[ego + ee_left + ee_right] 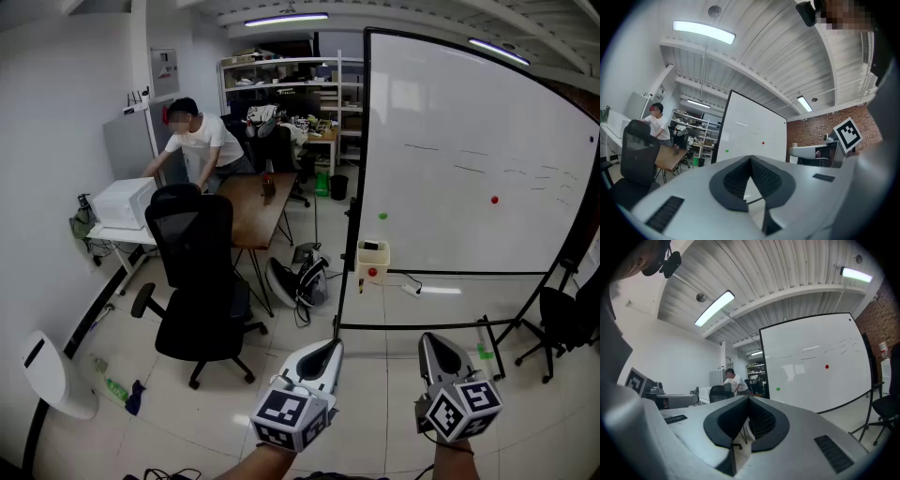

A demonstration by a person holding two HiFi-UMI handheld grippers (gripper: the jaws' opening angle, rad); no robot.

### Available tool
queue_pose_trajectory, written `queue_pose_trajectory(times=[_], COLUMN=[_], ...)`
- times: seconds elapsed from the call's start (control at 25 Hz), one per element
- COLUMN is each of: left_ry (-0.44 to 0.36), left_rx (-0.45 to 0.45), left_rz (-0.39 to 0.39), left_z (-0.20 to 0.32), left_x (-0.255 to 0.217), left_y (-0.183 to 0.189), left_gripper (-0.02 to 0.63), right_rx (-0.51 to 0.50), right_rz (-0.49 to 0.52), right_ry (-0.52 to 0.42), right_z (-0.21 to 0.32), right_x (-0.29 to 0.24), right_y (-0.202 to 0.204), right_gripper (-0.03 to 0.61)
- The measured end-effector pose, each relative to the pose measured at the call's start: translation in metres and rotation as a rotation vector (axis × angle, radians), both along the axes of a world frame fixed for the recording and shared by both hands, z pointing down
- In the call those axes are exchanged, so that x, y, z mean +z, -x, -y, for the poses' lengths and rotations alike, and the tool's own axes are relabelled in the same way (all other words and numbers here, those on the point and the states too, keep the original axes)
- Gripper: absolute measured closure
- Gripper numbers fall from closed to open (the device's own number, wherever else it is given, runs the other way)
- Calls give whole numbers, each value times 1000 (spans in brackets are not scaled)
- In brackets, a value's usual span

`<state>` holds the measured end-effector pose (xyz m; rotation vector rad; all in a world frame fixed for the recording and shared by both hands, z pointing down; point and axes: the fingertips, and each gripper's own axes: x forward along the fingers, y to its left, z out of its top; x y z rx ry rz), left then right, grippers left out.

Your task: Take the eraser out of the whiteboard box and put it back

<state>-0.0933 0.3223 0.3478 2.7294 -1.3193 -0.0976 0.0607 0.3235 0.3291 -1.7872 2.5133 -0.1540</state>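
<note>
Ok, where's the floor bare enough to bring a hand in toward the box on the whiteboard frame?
Bare tile floor lies straight ahead, between the office chair and the whiteboard stand's low bar. It is crowded just left of the box: a bag with loose cords lies by the table legs.

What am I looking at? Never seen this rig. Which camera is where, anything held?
No robot: a person holds a white two-jaw gripper in each hand. The head view looks down from the person's head at the left gripper and right gripper, each bearing a marker cube. The other two views ride on the grippers, looking along their jaws. Both pairs of jaws are shut, empty. Ahead stands a large black-framed whiteboard, a small cream box at its lower left corner; its contents are too small to tell.
</note>
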Motion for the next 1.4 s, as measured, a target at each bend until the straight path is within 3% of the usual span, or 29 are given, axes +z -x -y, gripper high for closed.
queue_pose_trajectory(times=[0.32,0.56,1.12,1.4], left_ry=[14,40,23,19], left_rx=[17,3,-118,-133], left_rz=[-26,-24,6,24], left_z=[30,69,200,251], left_x=[11,22,8,5], left_y=[45,39,-82,-147], left_gripper=[589,589,589,589], right_rx=[20,-12,-121,-139], right_rz=[-17,-19,39,57], right_ry=[0,-16,-17,-26], right_z=[27,68,207,253], right_x=[4,0,-1,-3], right_y=[44,41,-87,-152], right_gripper=[558,558,558,558])
